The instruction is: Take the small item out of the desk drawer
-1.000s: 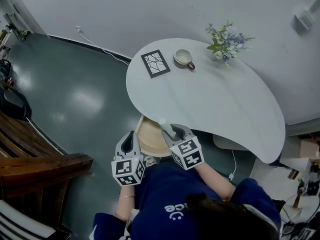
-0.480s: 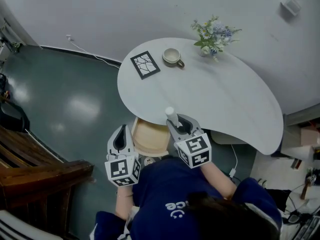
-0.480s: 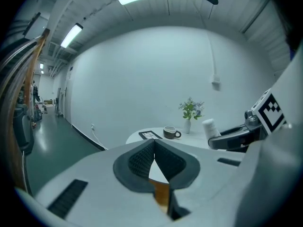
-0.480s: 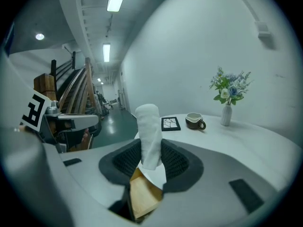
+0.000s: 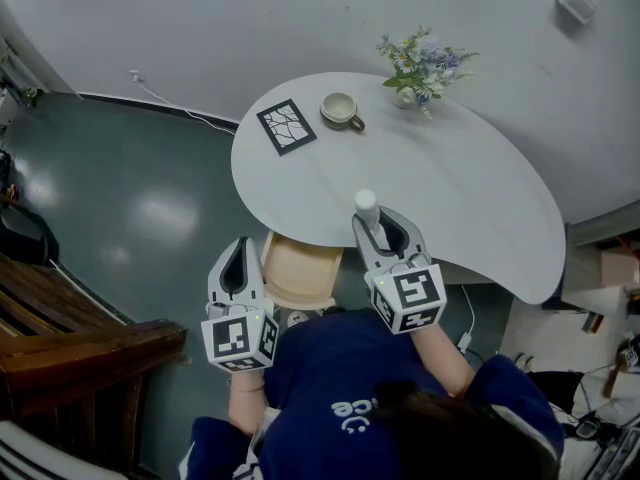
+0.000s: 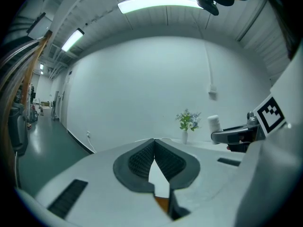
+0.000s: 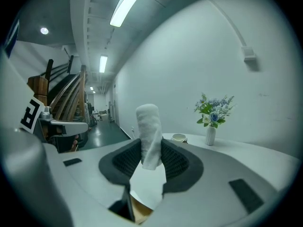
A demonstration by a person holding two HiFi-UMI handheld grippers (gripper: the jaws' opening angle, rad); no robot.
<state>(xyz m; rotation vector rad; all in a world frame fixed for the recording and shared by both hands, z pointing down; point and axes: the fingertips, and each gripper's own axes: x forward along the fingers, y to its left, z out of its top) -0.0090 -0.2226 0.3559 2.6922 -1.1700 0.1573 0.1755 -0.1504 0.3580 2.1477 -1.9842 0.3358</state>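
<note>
A small white rolled cloth (image 5: 365,204) stands upright between the pads of my right gripper (image 5: 373,224), which is shut on it just above the near edge of the white table (image 5: 460,183). In the right gripper view the roll (image 7: 148,131) sticks up out of the right gripper (image 7: 151,154). The wooden drawer (image 5: 299,272) is pulled out from under the table, below and left of that gripper. My left gripper (image 5: 237,261) hangs beside the drawer's left side, shut with nothing in it. In the left gripper view the left gripper (image 6: 154,151) has its pads meeting.
On the far side of the table stand a cup (image 5: 340,110), a dark patterned square tile (image 5: 286,126) and a vase of flowers (image 5: 421,60). A grey wall runs behind the table. Dark wooden furniture (image 5: 80,338) lies on the floor at the left.
My right gripper has risen from over the drawer and moved forward and right over the table's edge, carrying the white roll. The left gripper has barely shifted.
</note>
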